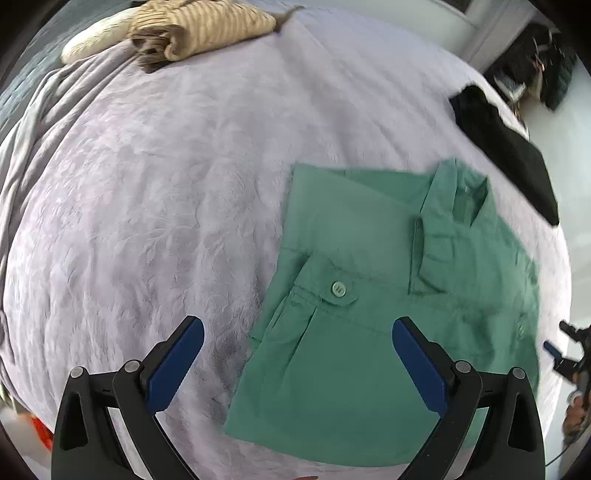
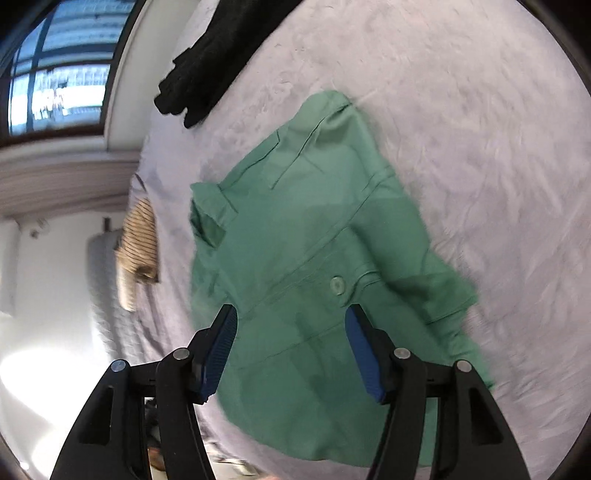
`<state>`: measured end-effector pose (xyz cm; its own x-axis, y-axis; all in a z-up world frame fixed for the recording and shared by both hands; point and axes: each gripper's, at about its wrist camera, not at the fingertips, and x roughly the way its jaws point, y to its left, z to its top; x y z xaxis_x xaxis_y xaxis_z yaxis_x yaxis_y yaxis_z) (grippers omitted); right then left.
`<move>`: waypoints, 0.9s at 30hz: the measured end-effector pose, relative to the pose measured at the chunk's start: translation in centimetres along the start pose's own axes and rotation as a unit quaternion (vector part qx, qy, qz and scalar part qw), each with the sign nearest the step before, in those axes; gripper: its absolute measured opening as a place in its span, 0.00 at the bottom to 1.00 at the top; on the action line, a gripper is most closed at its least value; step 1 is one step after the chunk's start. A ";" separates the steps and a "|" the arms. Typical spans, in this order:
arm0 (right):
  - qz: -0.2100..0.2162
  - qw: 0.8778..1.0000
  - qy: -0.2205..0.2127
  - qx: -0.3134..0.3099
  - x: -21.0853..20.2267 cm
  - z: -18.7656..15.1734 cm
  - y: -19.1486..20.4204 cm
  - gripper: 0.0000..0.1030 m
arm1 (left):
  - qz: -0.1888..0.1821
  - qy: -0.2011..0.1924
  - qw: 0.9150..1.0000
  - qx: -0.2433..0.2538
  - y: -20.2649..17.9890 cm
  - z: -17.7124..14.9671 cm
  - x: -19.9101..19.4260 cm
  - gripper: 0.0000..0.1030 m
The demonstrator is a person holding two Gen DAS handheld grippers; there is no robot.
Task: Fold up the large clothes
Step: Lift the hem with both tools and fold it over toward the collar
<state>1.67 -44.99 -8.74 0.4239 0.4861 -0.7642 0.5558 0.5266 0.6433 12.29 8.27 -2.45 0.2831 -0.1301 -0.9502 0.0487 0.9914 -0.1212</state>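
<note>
Left wrist view: a folded green button-up cotton shirt (image 1: 388, 295) is seen lying on the pale purple bedspread (image 1: 147, 221), right of middle. Both the left gripper (image 1: 297, 339) and right gripper (image 2: 290, 328) are held wide open, empty. The fold looks nearly done; a last fold-over or tidy-up is likely needed next.

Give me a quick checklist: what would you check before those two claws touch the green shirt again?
1. Left claw open and empty: ok.
2. Right claw open and empty: ok.
3. Green button-up cotton shirt partly folded on the lilac bedspread, sleeve cuff folded across it: ok.
4. Black garment apart from the shirt: ok.
5. Striped tan folded garment out of the way: ok.
6. Shirt's near hem lying flat: cannot tell.
</note>
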 end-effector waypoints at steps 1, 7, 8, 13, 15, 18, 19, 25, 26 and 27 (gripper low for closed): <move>-0.025 1.000 -0.001 -0.015 0.2 -0.2 0.3 0.64 | 0.002 0.009 1.000 0.010 -0.2 0.0 0.9 0.99; -0.120 0.988 -0.003 -0.094 1.8 -1.4 1.7 0.64 | -0.003 0.057 0.997 0.052 -1.8 0.4 6.4 0.99; -0.134 0.985 -0.004 -0.108 2.2 -1.5 2.0 0.64 | -0.004 0.061 0.996 0.060 -2.1 0.5 7.1 0.99; -0.189 0.967 -0.012 -0.172 3.9 -1.5 3.4 0.64 | -0.007 0.098 0.992 0.083 -2.9 0.6 11.6 0.81; -0.220 0.957 -0.006 -0.191 5.1 -1.4 3.5 0.64 | -0.013 0.094 0.992 0.079 -2.9 0.6 12.0 0.76; -0.275 0.942 0.029 -0.190 7.6 -1.4 2.1 0.62 | -0.021 0.083 0.993 0.083 -2.9 0.4 11.7 0.51; -0.278 0.942 0.031 -0.187 7.9 -1.4 1.8 0.60 | -0.014 0.078 0.993 0.089 -3.0 0.3 11.6 0.42; -0.257 0.939 -0.001 -0.229 5.0 -3.7 3.8 0.07 | -0.055 0.038 0.995 0.075 -1.5 -0.2 7.2 0.14; -0.250 0.939 -0.011 -0.238 3.9 -4.2 4.3 0.07 | -0.063 0.030 0.995 0.070 -1.3 -0.2 6.1 0.14; -0.240 0.939 -0.024 -0.244 2.6 -4.7 5.0 0.07 | -0.071 0.020 0.995 0.066 -1.1 -0.3 4.9 0.14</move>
<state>2.16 -37.86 -7.28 0.2462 0.0856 -0.9654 0.3014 0.9400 0.1602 13.39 6.50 -7.09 0.2261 -0.2657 -0.9372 0.2113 0.9526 -0.2191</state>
